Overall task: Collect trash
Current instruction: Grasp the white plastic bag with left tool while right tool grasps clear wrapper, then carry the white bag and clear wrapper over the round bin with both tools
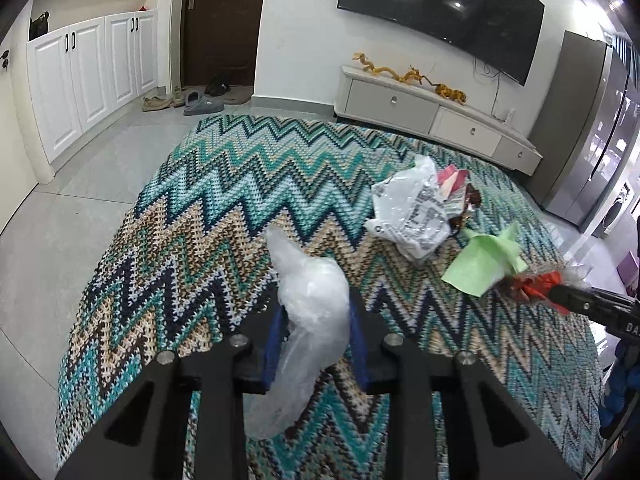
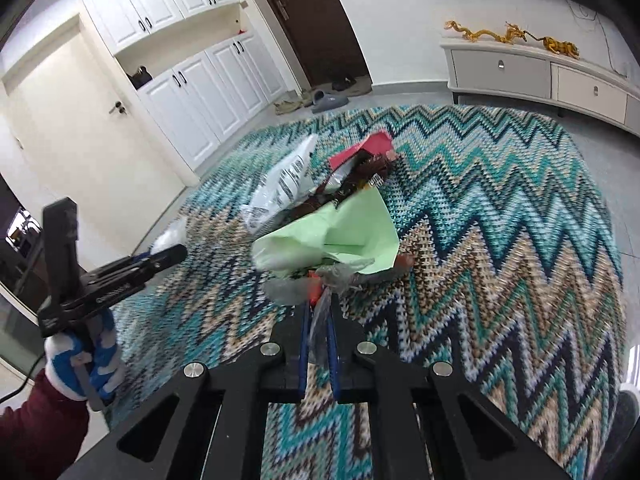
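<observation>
My left gripper (image 1: 317, 312) is shut on a crumpled clear plastic bag (image 1: 308, 280) held just above the zigzag rug (image 1: 240, 184). In the right wrist view it shows at the left (image 2: 176, 254) in a blue-and-white gloved hand (image 2: 92, 356). My right gripper (image 2: 320, 304) is shut on a clear wrapper with red print (image 2: 316, 288); the same gripper (image 1: 560, 294) enters the left wrist view from the right. Ahead of it on the rug lie a green paper (image 2: 340, 236), a white printed bag (image 2: 284, 184), a brown wrapper (image 2: 360, 176) and a red card (image 2: 372, 144).
A low TV cabinet (image 1: 420, 108) with gold dragon figures stands along the far wall under a wall-mounted screen. Shoes and slippers (image 1: 188, 100) lie by the dark door. White cupboards (image 1: 80, 80) line the left side, and a steel fridge (image 1: 592, 132) stands at the right.
</observation>
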Tool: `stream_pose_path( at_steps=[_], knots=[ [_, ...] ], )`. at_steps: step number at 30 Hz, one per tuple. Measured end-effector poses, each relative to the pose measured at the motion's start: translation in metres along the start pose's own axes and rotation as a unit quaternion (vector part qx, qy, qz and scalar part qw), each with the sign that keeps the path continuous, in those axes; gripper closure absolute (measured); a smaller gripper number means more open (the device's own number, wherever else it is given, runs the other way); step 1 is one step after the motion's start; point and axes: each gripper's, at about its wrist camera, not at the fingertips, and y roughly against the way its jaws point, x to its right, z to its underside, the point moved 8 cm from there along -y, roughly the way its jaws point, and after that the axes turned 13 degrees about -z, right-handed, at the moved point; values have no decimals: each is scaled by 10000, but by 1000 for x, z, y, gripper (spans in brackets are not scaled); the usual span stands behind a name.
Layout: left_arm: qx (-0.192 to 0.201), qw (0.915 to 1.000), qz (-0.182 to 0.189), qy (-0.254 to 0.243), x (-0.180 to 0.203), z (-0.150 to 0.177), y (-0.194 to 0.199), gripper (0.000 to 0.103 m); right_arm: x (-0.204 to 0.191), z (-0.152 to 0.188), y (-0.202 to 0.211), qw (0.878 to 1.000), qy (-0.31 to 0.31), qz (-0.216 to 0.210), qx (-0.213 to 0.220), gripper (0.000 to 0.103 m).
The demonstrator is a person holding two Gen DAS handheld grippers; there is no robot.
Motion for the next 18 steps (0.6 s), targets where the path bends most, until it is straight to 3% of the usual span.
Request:
stream_pose_path(
  at_steps=[18],
  knots=[
    [344, 9981, 513, -50, 35, 2, 60, 75, -21, 20, 80, 9978, 25, 28, 657, 95]
  ],
)
